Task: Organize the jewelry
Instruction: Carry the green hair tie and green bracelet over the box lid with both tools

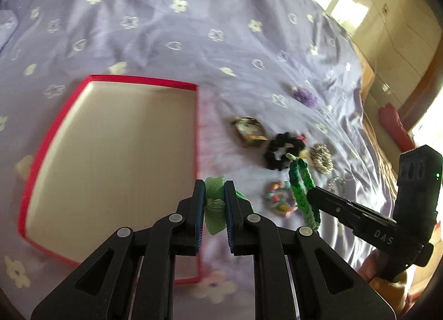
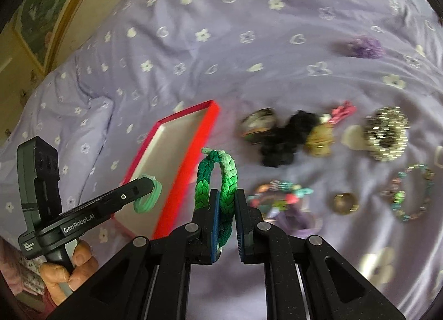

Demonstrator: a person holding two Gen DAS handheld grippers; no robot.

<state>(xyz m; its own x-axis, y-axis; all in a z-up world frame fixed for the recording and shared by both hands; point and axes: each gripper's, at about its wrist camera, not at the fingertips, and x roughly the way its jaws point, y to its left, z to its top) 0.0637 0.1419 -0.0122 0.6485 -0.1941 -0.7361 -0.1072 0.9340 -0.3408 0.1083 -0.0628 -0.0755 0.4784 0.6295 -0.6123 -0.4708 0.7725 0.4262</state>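
My left tongs (image 1: 215, 203) are closed on a pale green scrunchie (image 1: 215, 209), pinched between the blue pads, and they hang just past the near right corner of the red box (image 1: 197, 126). From the right camera I see that same scrunchie (image 2: 146, 195) as a mint loop at the left tongs' tip, over the box's (image 2: 188, 165) cream floor. My right tongs (image 2: 227, 217) are closed on a braided green band (image 2: 218, 181); the loop stands upright above the fingers, dark green on one side fading to light green on the other, with a knot at the top. In the left view the band (image 1: 303, 192) hangs beside the box, above the jewelry on the bed.

The box lies open on the lilac bedspread (image 1: 166, 29), and I see nothing in it. To its right the remaining pieces lie in a loose cluster: a painted bangle (image 2: 259, 123), a black scrunchie (image 2: 285, 140) touching it, a pink clip (image 2: 343, 111), a sparkly silver band (image 2: 386, 133), a beaded bracelet (image 2: 412, 192), a gold ring (image 2: 344, 202) and a colourful bead bracelet (image 2: 279, 195) just beside my right tongs. A purple scrunchie (image 2: 360, 47) lies well apart, farther up the bed. Much of this is motion-blurred, so I can't make out finer detail.
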